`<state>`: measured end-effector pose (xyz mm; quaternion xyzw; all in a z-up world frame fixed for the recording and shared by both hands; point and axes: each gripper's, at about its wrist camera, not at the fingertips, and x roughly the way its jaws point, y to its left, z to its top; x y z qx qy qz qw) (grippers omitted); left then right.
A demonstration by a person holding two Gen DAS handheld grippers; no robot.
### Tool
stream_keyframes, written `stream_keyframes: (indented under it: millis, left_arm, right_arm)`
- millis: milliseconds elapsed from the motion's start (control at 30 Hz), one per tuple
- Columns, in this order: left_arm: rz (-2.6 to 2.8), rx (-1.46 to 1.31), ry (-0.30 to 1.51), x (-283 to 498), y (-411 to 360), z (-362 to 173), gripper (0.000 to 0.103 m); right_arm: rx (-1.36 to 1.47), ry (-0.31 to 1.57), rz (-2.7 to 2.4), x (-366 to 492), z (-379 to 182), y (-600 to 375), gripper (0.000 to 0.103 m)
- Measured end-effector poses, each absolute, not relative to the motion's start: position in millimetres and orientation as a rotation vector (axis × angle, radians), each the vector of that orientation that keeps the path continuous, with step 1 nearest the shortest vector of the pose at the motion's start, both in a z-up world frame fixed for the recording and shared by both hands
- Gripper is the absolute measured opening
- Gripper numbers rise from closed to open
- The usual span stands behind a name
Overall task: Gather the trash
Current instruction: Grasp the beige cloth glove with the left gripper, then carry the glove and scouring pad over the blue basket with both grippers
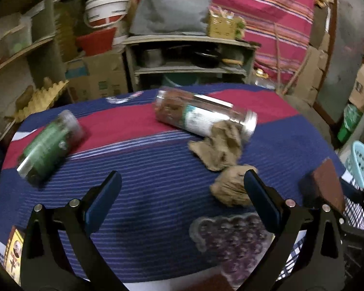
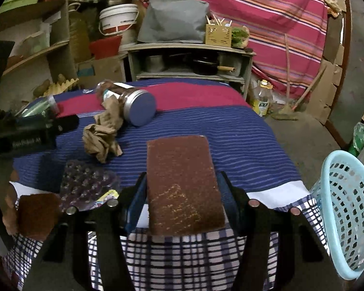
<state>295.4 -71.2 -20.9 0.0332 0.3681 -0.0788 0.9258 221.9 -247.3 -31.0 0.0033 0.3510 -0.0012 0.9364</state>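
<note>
Right tool (image 2: 182, 194) is clamped on the brown pad (image 2: 183, 184) — carry it level to the blue basket (image 2: 347, 215) at 3 o'clock. Left tool (image 1: 182, 194) gapes empty, crumpled paper (image 1: 231, 190) at its 3 o'clock.

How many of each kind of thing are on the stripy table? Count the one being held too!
Jars: 2
Brown paper wads: 2
Brown pads: 2, one in the right gripper
Bubble tray: 1
Yellow box: 1
Total: 8
</note>
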Motion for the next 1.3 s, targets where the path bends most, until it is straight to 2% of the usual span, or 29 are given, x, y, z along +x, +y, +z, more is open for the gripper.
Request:
stream_keyframes:
  millis: [133,200,333,433,567,800,1067,1300]
  left_arm:
    - [-0.193,0.113,0.770,294.4,-87.8,-25.3,0.091]
    - [-0.213,0.107,0.799,297.6,-94.0,-28.5,0.084]
    - [-0.223,0.090,0.847,304.6,-99.9,-35.7,0.078]
    - [-0.233,0.096,0.879,308.2,-103.2,-42.6,0.065]
    - [-0.275,0.083,0.876,307.8,-103.2,-41.8,0.041]
    - [-0.245,0.119,0.829,296.4,-93.4,-24.6,0.039]
    - [-0.177,0.008,0.763,285.6,-52.8,8.3,0.039]
    - [-0.176,-0.014,0.714,276.8,-56.1,28.1,0.039]
  right_arm:
    - [0.011,0.722,-0.011,221.9,-32.5,-251.0,0.058]
    - [0.018,0.723,-0.014,221.0,-33.0,-251.7,0.058]
    - [0.030,0.728,-0.014,220.2,-34.6,-254.3,0.058]
    - [0.041,0.732,-0.014,219.8,-36.4,-257.1,0.058]
    - [0.048,0.744,-0.016,220.9,-38.4,-256.7,0.058]
    - [0.045,0.743,-0.013,220.5,-37.8,-257.6,0.058]
    - [0.034,0.733,-0.012,217.7,-34.0,-256.6,0.058]
    - [0.055,0.724,-0.006,210.5,-27.9,-263.0,0.058]
